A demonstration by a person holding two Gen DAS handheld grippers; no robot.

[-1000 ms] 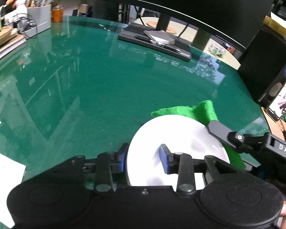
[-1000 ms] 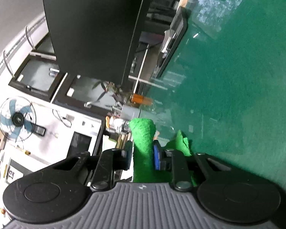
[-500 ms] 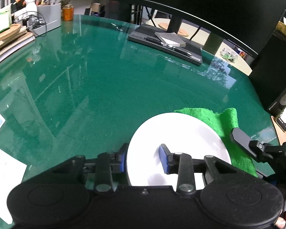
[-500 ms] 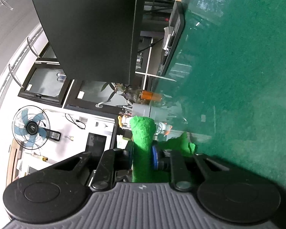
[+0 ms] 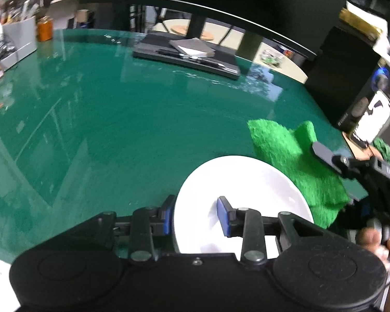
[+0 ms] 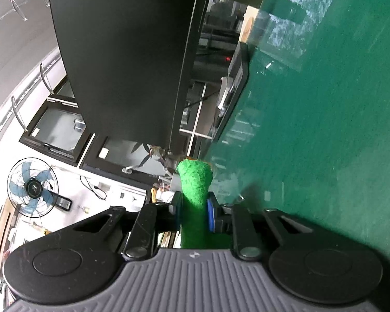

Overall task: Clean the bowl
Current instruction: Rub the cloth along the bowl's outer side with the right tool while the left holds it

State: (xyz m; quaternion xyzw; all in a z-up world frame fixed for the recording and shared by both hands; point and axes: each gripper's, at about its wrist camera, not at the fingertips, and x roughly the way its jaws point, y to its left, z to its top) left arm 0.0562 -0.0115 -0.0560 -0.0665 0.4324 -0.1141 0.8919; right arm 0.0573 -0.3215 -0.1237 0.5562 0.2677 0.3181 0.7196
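I am looking across the green desk (image 5: 117, 119), where the white bowl (image 5: 236, 182) is sitting with my left hand-held gripper (image 5: 195, 217) clamping its near rim, while my right hand-held gripper (image 6: 195, 212) is pinching the green cloth (image 6: 195, 182) just beside the bowl

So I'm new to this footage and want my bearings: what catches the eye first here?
The white bowl stands out, low in the left wrist view on the glossy green table, its near rim clamped by the left gripper. Just right of it hangs a bright green cloth, pinched in the right gripper. A big dark monitor looms behind.
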